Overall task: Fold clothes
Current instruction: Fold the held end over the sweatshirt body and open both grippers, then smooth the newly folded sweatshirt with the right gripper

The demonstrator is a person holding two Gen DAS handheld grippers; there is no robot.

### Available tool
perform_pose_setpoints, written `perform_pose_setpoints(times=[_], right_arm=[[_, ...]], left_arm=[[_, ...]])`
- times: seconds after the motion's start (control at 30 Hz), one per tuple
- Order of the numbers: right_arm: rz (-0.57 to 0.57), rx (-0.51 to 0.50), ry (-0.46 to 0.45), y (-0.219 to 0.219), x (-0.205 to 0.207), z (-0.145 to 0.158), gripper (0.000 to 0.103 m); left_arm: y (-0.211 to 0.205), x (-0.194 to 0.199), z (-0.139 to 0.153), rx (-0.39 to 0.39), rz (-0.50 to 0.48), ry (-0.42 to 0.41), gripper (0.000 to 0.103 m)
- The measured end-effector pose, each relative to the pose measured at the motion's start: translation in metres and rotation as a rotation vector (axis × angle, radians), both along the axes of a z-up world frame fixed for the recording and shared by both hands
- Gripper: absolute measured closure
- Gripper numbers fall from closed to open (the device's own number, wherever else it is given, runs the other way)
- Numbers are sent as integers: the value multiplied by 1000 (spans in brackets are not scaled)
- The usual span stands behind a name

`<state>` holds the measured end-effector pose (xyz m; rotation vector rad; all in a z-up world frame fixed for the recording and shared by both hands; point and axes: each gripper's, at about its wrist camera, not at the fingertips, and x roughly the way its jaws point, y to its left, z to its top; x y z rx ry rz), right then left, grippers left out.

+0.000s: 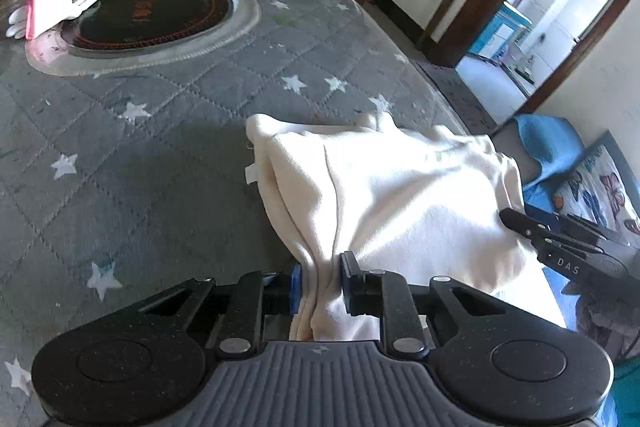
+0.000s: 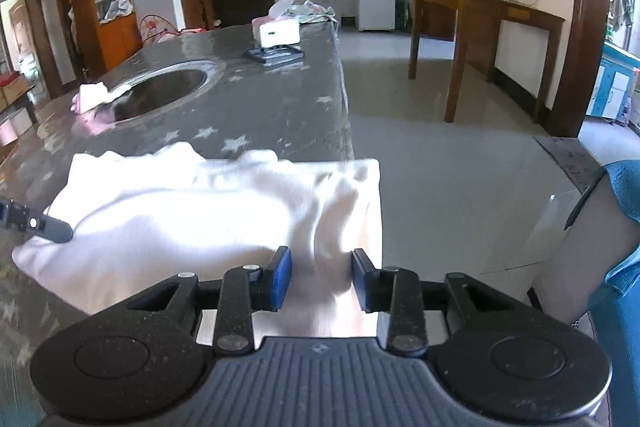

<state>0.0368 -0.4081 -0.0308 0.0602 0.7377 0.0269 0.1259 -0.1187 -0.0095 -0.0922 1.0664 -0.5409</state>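
- Cream garment (image 1: 400, 195) lies bunched on the grey starred table cover (image 1: 140, 147), centre-right of the left wrist frame.
- Left gripper (image 1: 320, 283): jaws narrow, clamped on a gathered fold.
- Right gripper (image 2: 320, 279): jaws partly apart, cloth edge between the pads (image 2: 280, 277), blurred, no visible pinch.

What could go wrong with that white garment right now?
The white garment hangs partly over the table edge, and the right claw stands open around its corner, so that side could slide off. The left claw pinches only a bunched fold, which might pull the layers crooked.
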Motion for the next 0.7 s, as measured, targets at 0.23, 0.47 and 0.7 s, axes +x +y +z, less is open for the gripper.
perform_pose_setpoints(times=[0.23,0.47,0.7], right_arm=[[64,-17,48,5,-22,7,70],[62,2,14,4,-31,27,66],[116,27,-41,19,-6,51,61]], left_arm=[[13,-15,0,5,-58,10,76],[28,-37,29,70,-60,-156,66],[4,-70,50,20,-200,-312,68]])
